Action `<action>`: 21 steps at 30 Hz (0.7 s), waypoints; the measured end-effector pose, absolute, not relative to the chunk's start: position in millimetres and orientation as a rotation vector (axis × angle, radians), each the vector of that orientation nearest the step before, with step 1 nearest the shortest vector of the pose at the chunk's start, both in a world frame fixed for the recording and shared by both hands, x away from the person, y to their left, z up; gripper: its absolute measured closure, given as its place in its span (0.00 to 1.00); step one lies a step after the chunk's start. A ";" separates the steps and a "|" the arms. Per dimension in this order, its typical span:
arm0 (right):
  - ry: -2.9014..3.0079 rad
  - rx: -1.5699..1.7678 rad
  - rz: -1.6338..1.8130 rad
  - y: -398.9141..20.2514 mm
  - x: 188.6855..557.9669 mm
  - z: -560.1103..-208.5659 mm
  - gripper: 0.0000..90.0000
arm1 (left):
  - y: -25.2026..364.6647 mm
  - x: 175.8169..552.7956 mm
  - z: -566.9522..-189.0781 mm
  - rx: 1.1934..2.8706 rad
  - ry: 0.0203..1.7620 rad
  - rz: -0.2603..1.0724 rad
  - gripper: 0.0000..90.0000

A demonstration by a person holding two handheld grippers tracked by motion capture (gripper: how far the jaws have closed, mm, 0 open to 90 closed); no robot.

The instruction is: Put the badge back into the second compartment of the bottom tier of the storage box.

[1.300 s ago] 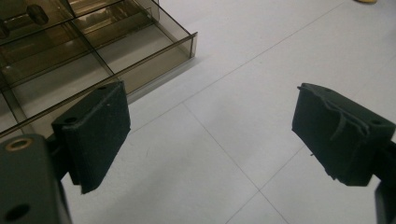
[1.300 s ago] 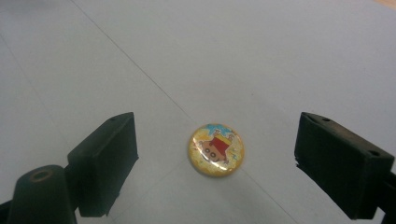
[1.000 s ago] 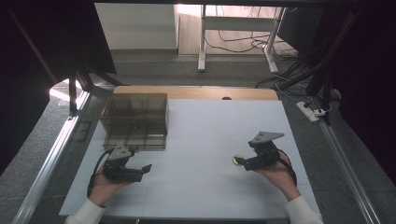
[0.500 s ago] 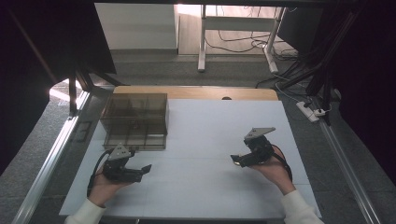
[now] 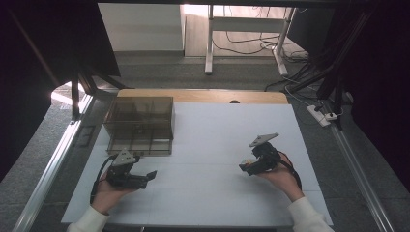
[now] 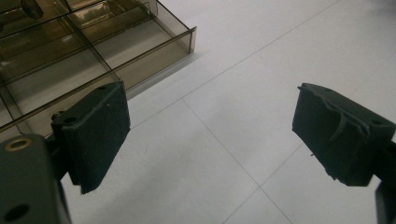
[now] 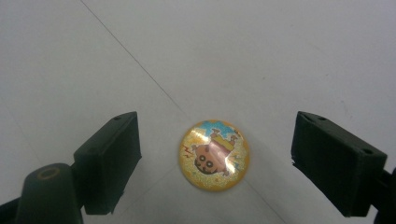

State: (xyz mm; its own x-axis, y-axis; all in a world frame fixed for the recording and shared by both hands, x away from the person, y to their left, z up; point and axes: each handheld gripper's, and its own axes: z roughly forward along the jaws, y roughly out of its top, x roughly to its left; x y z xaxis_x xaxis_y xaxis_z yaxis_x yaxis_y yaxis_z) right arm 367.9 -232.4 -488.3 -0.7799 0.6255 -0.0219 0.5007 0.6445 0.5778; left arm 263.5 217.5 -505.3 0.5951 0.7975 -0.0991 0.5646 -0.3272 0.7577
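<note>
Item 1, white table [image 5: 212,140]: I see a pale surface crossed by thin seam lines, with a wooden strip along its far edge.

Item 2, smoked organizer box [image 5: 140,124]: I find it at the far left of the table, a translucent brown tray divided into several compartments. In the left gripper view its near corner [image 6: 154,42] lies just beyond the left jaw; I can make out a small dark object in a far compartment but cannot tell what it is.

Item 3, left gripper [image 5: 145,178]: I have it in the person's left hand [image 5: 109,195] at the near left, just in front of the box, pointing right. Its jaws stand wide apart over bare table, nothing between them.

Item 4, right gripper [image 5: 245,166]: I have it in the right hand [image 5: 280,176] at the near right, well apart from the left one, pointing left and down. Its jaws are spread wide.

Item 5, round badge [image 7: 214,154]: I note a domed yellow glittery disc with a cartoon figure, lying flat on the table between the right gripper's open jaws, touching neither pad. In the high view it shows as a small pale spot [image 5: 242,162] at the gripper tip.
</note>
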 end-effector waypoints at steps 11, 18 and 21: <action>2.672 0.931 0.770 -229.2 372.0 -502.7 0.25 | 217.0 263.5 -506.0 2.035 1.077 0.374 0.13; 2.706 0.949 0.755 -228.2 373.4 -505.7 0.34 | 216.9 263.7 -506.3 2.037 1.077 0.375 0.13; 2.709 0.948 0.734 -227.9 374.2 -507.2 0.38 | 216.7 263.8 -506.5 2.039 1.076 0.374 0.13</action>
State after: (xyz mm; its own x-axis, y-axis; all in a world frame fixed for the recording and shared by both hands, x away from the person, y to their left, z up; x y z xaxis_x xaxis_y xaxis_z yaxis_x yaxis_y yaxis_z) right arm 374.2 -227.9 -507.2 -0.7809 0.6247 -0.0056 0.5365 0.6751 0.5063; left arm 263.8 216.7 -506.5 0.5972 0.7963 -0.0958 0.5651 -0.3331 0.7548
